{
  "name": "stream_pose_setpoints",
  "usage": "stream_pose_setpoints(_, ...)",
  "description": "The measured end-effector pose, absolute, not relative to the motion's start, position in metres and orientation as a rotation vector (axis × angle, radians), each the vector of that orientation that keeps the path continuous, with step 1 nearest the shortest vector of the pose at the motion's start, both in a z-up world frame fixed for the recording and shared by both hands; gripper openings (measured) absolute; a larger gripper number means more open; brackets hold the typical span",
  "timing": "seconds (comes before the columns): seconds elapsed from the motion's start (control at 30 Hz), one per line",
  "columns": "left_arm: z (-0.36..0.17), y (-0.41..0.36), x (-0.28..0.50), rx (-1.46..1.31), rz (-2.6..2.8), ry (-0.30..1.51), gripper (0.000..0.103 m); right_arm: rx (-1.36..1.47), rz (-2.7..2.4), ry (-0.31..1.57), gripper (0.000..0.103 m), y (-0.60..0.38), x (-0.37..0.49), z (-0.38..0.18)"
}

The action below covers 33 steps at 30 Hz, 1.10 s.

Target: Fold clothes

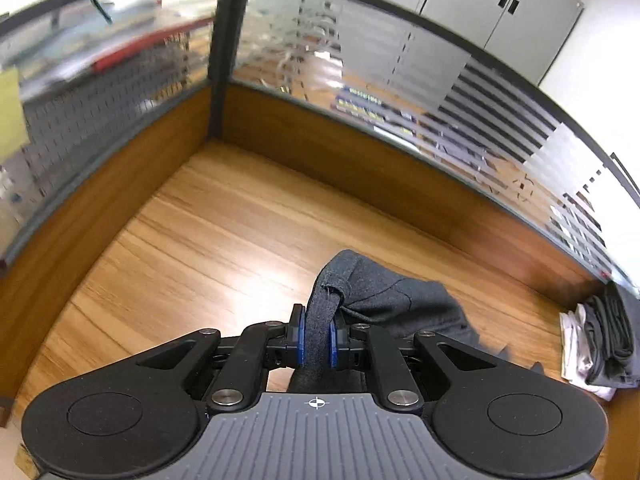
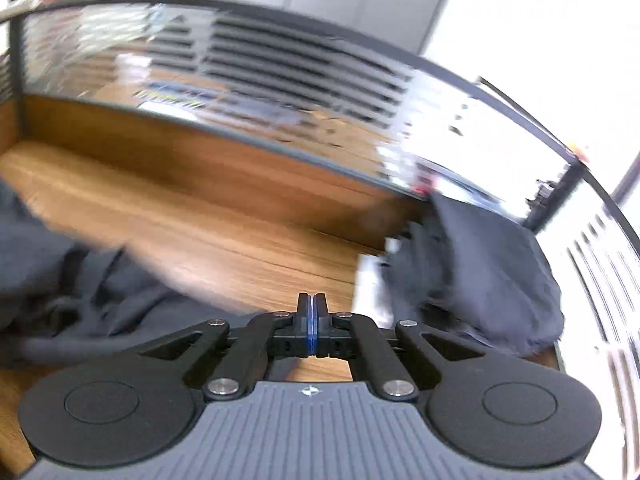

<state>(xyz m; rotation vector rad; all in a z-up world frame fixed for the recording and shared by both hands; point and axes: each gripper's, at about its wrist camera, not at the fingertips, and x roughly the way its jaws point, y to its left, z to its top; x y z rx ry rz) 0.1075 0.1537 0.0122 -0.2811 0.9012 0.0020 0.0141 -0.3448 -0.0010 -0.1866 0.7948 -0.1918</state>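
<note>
- The dark garment (image 1: pixel 384 296) is pinched at a hemmed edge by the left gripper (image 1: pixel 318 338) and held up over the desk (image 1: pixel 224 232); its bulk trails down to the right.
- The right gripper (image 2: pixel 311 326) is clenched on nothing, pads together, over bare wood.
- Judged step: taking a garment up to spread it. Next, the right gripper needs a second edge.
- No containers show; a pile of clothes (image 1: pixel 600 344) sits in the desk's right corner.

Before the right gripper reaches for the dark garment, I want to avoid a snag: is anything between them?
Nothing visible. The right gripper is shut and empty; only bare desk separates it from the dark garment at its left, which the left gripper pinches.
</note>
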Motion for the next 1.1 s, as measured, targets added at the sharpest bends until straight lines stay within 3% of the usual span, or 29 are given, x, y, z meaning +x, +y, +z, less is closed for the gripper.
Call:
stream_pose_setpoints(0.27,0.002,0.153,0.124,-0.207,0.057,0.906,0.014,-0.130,-0.155,0.882,0.000,-0.384,0.015,-0.025)
stream_pose_setpoints(0.67,-0.014,0.165,0.119,-0.243,0.113,0.961,0.014,-0.025,0.141,1.031,0.004,-0.297,0.067,-0.095)
stream_pose_setpoints(0.83,-0.021,0.171,0.120,-0.262,0.134,0.981,0.015,-0.013,0.222,1.102,0.035,-0.268,0.102,-0.125)
stream_pose_setpoints(1.1,-0.030,0.176,0.130,-0.269,0.145,1.009,0.015,0.292,0.108,1.188,0.049,-0.271,0.138,-0.154)
